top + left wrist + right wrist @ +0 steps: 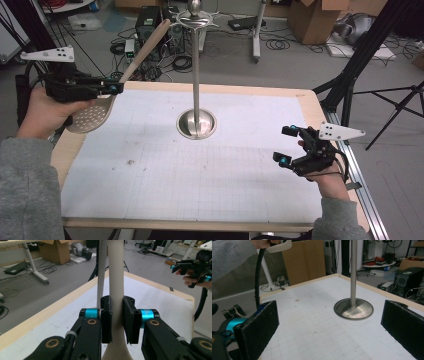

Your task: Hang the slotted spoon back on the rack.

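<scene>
The right gripper [286,146] is hovering low over the near right part of the counter [200,175], its jaws standing wide with nothing between them. Open white surface is stretching from it across to the left. Farther back on the left edge, the left gripper [116,88] is clamping the handle of a slotted spoon [92,115], its perforated bowl hanging by the hand. The metal stand [196,75] is rising mid-counter, well apart from both.
</scene>
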